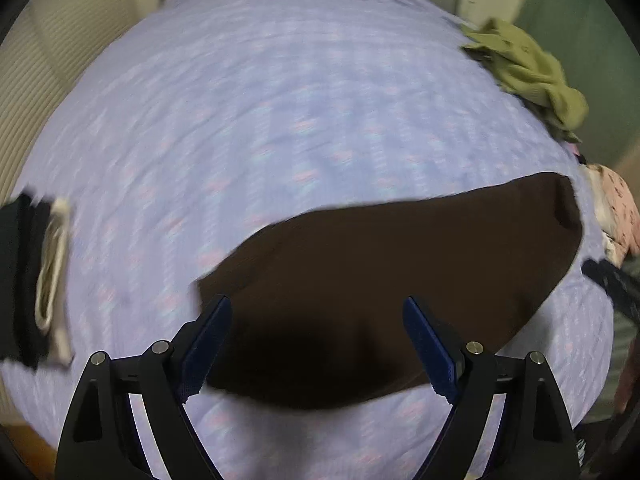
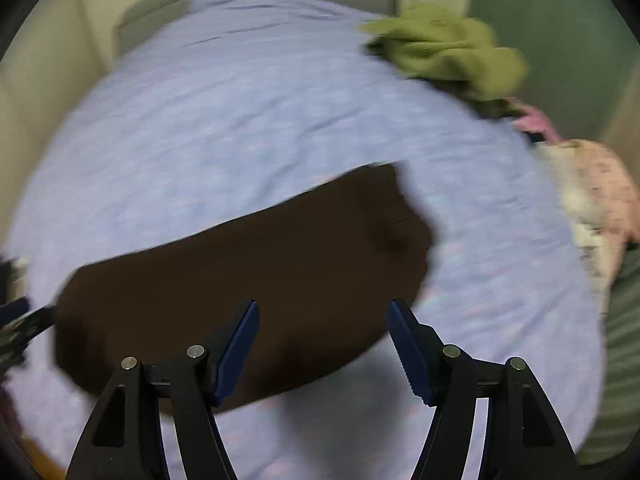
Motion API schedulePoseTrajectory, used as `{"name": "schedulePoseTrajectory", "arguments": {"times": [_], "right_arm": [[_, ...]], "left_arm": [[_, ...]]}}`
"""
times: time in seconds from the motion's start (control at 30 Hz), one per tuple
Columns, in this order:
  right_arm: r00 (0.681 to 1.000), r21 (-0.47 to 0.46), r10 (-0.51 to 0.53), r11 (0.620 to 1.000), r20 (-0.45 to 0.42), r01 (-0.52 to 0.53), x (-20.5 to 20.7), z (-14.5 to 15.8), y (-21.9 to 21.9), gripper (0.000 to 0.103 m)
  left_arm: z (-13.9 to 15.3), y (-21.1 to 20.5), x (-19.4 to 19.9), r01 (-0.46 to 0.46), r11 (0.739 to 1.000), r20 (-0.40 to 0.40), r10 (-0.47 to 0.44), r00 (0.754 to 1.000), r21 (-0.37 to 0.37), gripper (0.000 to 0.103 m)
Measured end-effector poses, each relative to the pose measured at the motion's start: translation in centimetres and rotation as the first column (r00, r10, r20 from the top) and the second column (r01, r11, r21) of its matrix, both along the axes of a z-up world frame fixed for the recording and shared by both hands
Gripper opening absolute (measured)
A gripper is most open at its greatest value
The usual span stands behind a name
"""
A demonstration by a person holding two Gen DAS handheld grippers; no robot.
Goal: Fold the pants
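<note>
Dark brown pants (image 1: 400, 280) lie folded flat on a lilac patterned bed cover (image 1: 260, 120). My left gripper (image 1: 318, 308) is open and empty, held above the near left part of the pants. In the right wrist view the same pants (image 2: 248, 280) stretch from lower left to the middle. My right gripper (image 2: 322, 312) is open and empty above their near right part. The other gripper's tip (image 2: 20, 312) shows at the far left edge. Both views are motion-blurred.
A crumpled olive garment (image 1: 528, 68) lies at the bed's far right edge, with a pink patterned garment (image 1: 616, 216) nearer. A black and cream folded stack (image 1: 40, 280) sits at the left. The olive garment (image 2: 448, 48) and pink garment (image 2: 596, 192) show again.
</note>
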State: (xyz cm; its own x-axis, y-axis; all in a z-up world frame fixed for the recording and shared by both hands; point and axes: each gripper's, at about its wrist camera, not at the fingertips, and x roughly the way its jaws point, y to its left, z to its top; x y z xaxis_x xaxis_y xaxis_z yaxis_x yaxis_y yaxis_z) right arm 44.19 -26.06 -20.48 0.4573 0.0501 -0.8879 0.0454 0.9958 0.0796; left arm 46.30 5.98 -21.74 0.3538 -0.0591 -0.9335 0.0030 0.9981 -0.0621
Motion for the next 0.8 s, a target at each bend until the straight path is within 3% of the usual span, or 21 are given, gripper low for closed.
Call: {"name": "schedulePoseTrajectory", "arguments": {"times": [0.13, 0.27, 0.37, 0.5, 0.8], "right_arm": [[0.983, 0.036, 0.161, 0.987, -0.087, -0.158, -3.0, -2.6, 5.2, 0.067], [0.954, 0.121, 0.250, 0.965, -0.167, -0.232, -5.0, -4.9, 7.9, 0.067], [0.935, 0.148, 0.250, 0.965, -0.251, -0.218, -5.3, -7.5, 8.9, 0.066], [0.924, 0.144, 0.237, 0.969, -0.300, -0.201, -5.3, -9.0, 9.9, 0.066], [0.914, 0.129, 0.241, 0.969, -0.326, -0.209, -4.6, -8.7, 11.5, 0.066]], "left_arm": [[-1.2, 3.0, -2.9, -0.027, 0.999, -0.041, 0.029, 0.999, 0.043, 0.088], [-2.4, 5.0, -5.4, -0.090, 0.996, -0.071, 0.091, 0.993, 0.015, 0.088], [-3.5, 6.8, -6.3, -0.157, 0.987, -0.092, 0.155, 0.984, -0.022, 0.088], [-4.9, 8.9, -6.1, -0.199, 0.976, -0.116, 0.188, 0.975, -0.093, 0.088], [-7.2, 9.7, -2.1, -0.222, 0.947, -0.131, 0.196, 0.972, -0.233, 0.081]]}}
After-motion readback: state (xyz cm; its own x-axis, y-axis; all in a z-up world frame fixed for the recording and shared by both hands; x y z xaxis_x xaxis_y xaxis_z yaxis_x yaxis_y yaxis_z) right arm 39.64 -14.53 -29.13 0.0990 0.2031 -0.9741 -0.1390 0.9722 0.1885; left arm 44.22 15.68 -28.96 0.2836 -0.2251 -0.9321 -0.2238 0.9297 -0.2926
